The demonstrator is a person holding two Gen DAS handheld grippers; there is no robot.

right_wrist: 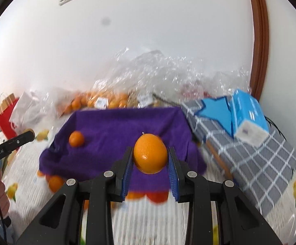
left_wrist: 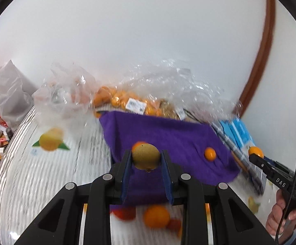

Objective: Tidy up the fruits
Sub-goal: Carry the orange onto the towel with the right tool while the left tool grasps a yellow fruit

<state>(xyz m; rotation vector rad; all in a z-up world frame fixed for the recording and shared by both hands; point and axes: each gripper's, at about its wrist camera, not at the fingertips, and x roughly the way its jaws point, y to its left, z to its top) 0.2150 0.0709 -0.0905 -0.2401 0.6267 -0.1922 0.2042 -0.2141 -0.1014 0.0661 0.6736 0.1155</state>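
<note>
My left gripper (left_wrist: 146, 158) is shut on a brown-green kiwi (left_wrist: 145, 156), held above the purple cloth (left_wrist: 168, 130). My right gripper (right_wrist: 150, 157) is shut on an orange (right_wrist: 150, 156), also above the purple cloth (right_wrist: 115, 126); it shows in the left wrist view (left_wrist: 256, 154) at the right with its orange (left_wrist: 255, 150). One small orange (left_wrist: 210, 154) lies on the cloth, also seen in the right wrist view (right_wrist: 76, 138). Several oranges and red fruits (left_wrist: 156, 216) lie on the table at the cloth's near edge (right_wrist: 56, 182).
Clear plastic bags of oranges (left_wrist: 125, 100) stand behind the cloth. A blue tissue box (right_wrist: 248, 116) rests on a grey checked box (right_wrist: 250, 155) at the right. White bags (left_wrist: 7, 98) and a red bag (right_wrist: 5, 118) lie left. The tablecloth (left_wrist: 51, 171) is striped with lemon prints.
</note>
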